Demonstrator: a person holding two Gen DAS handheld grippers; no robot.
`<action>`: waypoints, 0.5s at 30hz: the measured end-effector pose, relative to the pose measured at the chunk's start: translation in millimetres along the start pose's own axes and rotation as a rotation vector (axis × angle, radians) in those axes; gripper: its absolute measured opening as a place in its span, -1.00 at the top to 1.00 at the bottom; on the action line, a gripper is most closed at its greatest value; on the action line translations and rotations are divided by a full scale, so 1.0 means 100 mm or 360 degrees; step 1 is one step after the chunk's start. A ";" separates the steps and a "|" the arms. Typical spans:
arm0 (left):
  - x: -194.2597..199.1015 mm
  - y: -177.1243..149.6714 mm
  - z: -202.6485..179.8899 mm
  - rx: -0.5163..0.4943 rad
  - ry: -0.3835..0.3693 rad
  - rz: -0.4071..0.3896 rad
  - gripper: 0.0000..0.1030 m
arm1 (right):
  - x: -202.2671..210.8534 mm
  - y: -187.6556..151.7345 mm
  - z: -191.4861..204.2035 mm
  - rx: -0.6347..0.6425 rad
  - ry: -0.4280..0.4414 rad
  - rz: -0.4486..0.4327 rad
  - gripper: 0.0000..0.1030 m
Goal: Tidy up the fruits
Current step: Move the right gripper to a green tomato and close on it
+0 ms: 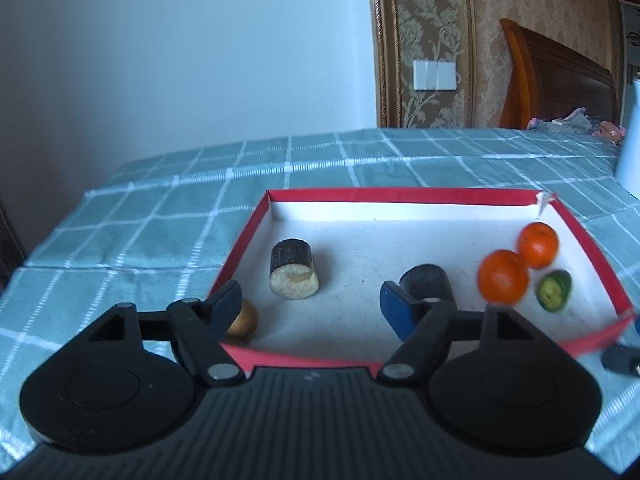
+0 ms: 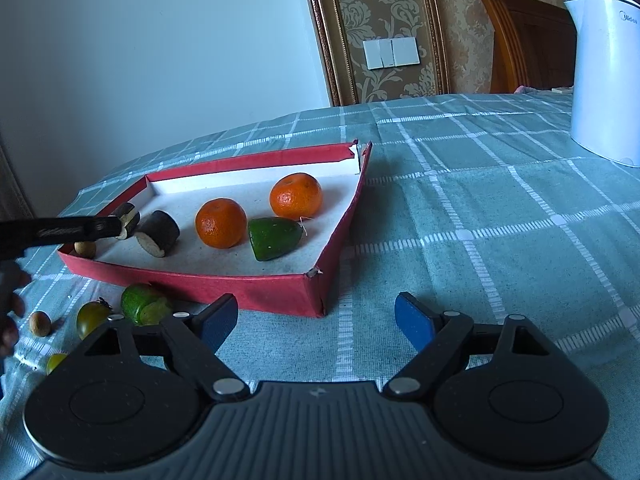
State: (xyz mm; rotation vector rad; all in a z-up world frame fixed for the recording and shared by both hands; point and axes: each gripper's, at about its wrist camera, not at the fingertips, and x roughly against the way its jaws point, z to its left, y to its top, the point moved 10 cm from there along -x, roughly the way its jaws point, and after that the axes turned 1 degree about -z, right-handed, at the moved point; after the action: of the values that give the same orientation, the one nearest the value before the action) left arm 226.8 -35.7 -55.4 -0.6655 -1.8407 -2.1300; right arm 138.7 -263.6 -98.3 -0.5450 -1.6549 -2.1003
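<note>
1. Left gripper [image 1: 310,306] is hanging released above the red tray [image 1: 244,236], grasping nothing.
2. Right gripper [image 2: 316,320] is gaping, empty, over the checked cloth [image 2: 480,220].
3. Oranges [image 2: 221,223] are sitting inside the tray.
4. The kettle [image 2: 606,76] is showing "Midea".
</note>
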 end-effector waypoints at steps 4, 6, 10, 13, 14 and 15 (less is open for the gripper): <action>0.34 -0.11 0.02 0.0023 -0.0069 -0.0011 -0.51 | 0.00 0.00 0.00 0.0000 0.0000 0.0000 -0.67; 0.51 -0.22 0.04 0.0027 -0.0093 -0.0015 -0.55 | 0.00 0.00 0.00 0.0001 -0.0001 0.0001 -0.67; 0.81 -0.49 0.06 0.0019 -0.0105 -0.0016 -0.62 | -0.01 0.00 0.00 0.0005 -0.0003 0.0002 -0.68; 0.93 -0.71 0.11 0.0032 -0.0108 0.0005 -0.65 | -0.01 0.00 0.00 0.0003 -0.0002 0.0001 -0.68; 0.95 -0.77 0.13 0.0041 -0.0115 0.0028 -0.65 | 0.00 0.00 0.00 0.0003 -0.0001 0.0000 -0.68; 0.96 -0.84 0.15 0.0057 -0.0122 0.0052 -0.65 | 0.00 0.00 0.01 0.0002 0.0000 -0.0003 -0.68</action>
State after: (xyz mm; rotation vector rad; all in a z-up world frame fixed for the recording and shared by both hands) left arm 106.9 3.9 -79.0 -0.7732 -1.8891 -2.0731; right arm 139.2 -263.1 -98.2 -0.5430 -1.6574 -2.1006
